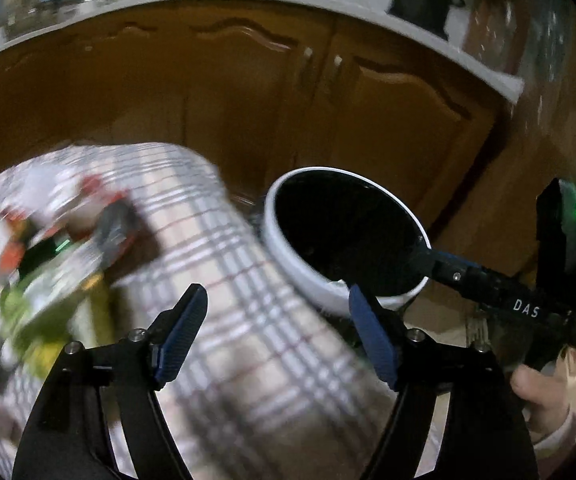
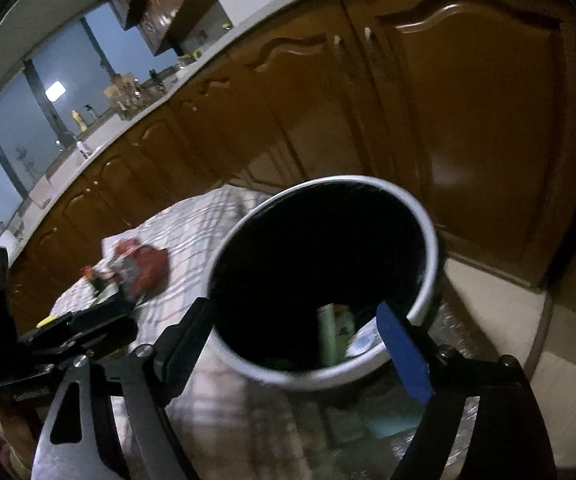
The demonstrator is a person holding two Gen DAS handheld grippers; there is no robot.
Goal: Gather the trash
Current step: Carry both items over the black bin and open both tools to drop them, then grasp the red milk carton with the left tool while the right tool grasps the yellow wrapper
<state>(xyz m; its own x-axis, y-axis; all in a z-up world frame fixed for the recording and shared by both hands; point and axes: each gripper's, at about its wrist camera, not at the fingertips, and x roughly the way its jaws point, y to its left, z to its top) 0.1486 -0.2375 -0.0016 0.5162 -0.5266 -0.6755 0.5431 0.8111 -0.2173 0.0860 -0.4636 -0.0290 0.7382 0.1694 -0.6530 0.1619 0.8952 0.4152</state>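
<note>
Plaid cloth (image 1: 223,264), one bin (image 2: 432,248), two open grippers (image 1: 277,336).

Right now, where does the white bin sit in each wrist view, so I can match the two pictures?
Left wrist: the bin is right of centre, beside the checked cloth, with the right claw reaching over its rim.
Right wrist: the bin fills the centre, straight ahead between that claw's fingers, some trash visible inside.
Shared landmark: the brown cabinet doors behind the bin.
</note>
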